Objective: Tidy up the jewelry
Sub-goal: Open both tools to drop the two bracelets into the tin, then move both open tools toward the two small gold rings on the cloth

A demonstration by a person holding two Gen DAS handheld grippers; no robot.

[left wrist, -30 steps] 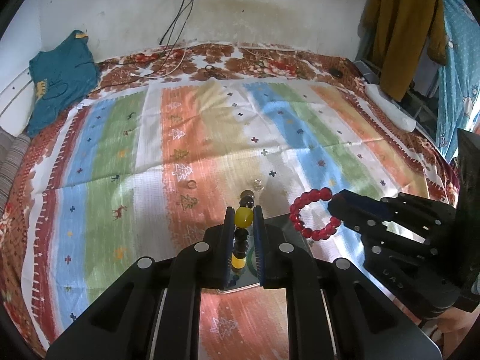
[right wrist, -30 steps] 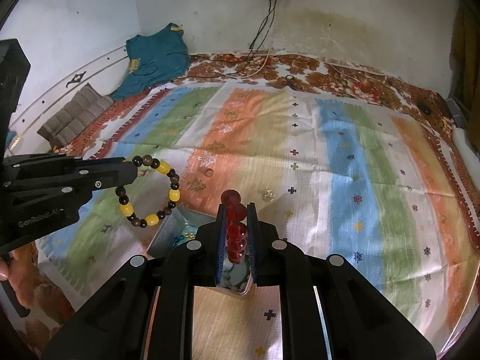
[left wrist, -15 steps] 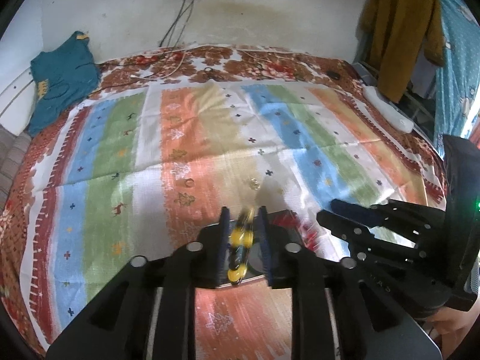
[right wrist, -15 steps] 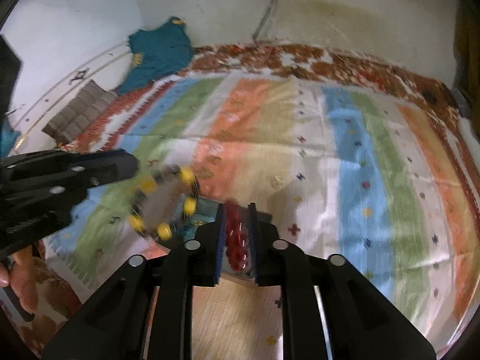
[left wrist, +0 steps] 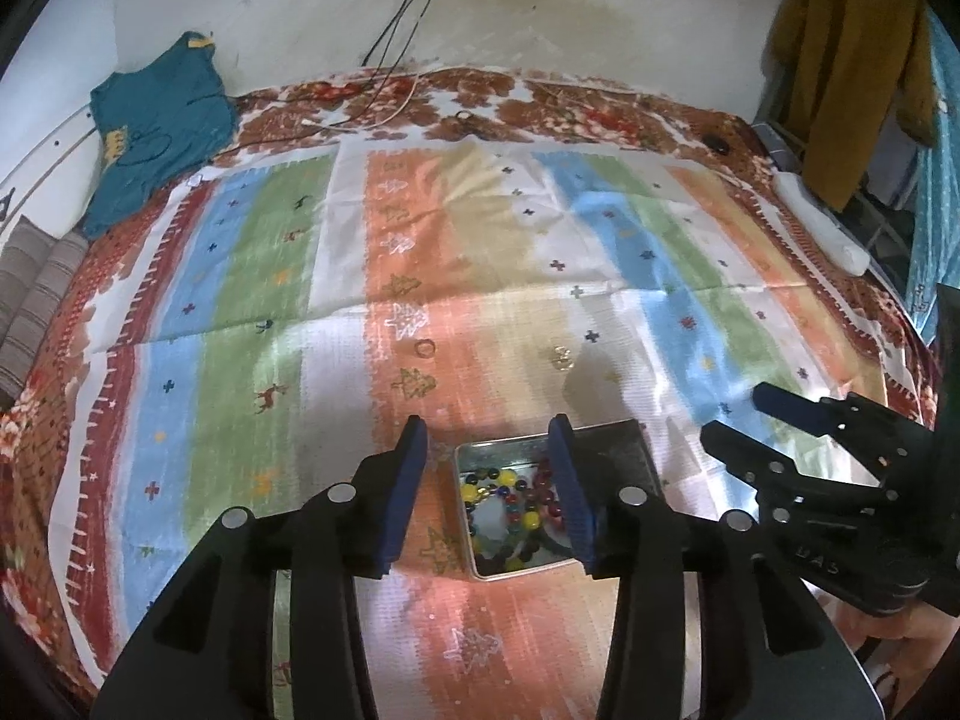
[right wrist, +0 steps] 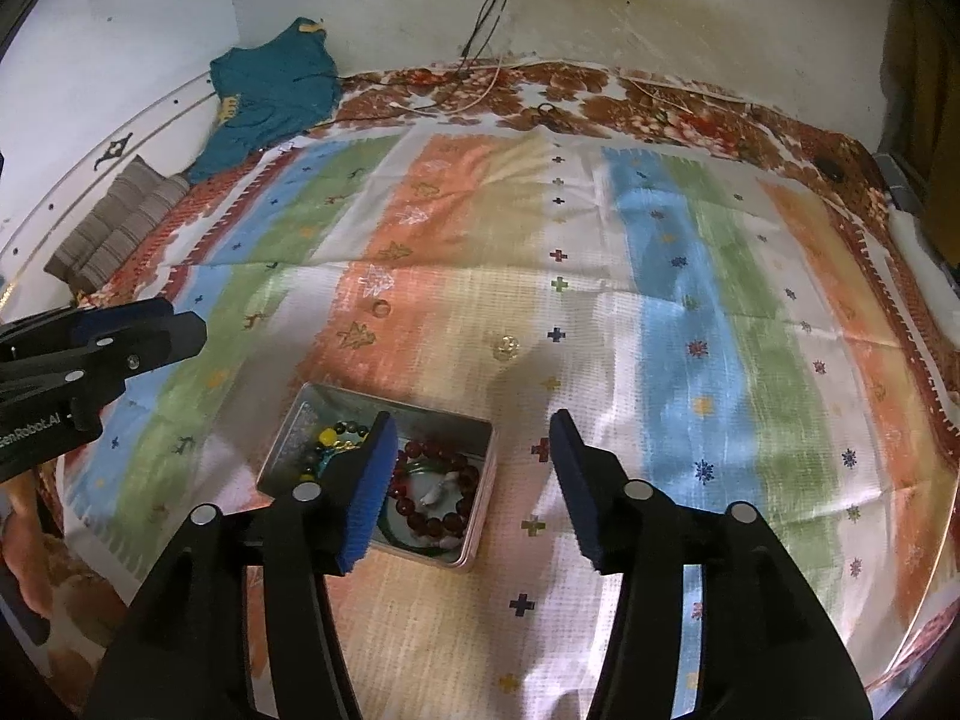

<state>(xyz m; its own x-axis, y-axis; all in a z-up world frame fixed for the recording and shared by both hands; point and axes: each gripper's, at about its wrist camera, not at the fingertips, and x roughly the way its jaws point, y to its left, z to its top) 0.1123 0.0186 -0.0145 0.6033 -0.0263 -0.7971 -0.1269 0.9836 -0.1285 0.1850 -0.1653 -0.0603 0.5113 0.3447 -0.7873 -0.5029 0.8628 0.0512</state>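
An open metal tin point(left wrist: 467, 540) point(right wrist: 487, 450) sits on the striped cloth. Inside it lie a yellow-and-dark bead bracelet point(left wrist: 510, 501) point(right wrist: 329, 439) and a red bead bracelet point(right wrist: 433, 495), beside a green bangle point(right wrist: 393, 531). Above the tin my left gripper point(left wrist: 486, 421) has its jaws opening, with nothing between them. My right gripper point(right wrist: 471, 420) hovers over the tin's right side, its jaws also opening and empty. Each gripper shows in the other's view: the right gripper point(left wrist: 735, 414) and the left gripper point(right wrist: 180, 321).
A small ring point(left wrist: 425, 348) point(right wrist: 380, 308) and a clear bead piece point(left wrist: 561, 354) point(right wrist: 506, 347) lie loose on the cloth beyond the tin. A teal garment point(left wrist: 159, 126) and cables point(left wrist: 390, 114) lie at the far edge, with a mustard garment point(left wrist: 840, 60) hanging at the right.
Both grippers were shut on bracelets held over the tin. Both jaws have since spread and the two bracelets have dropped into the tin.
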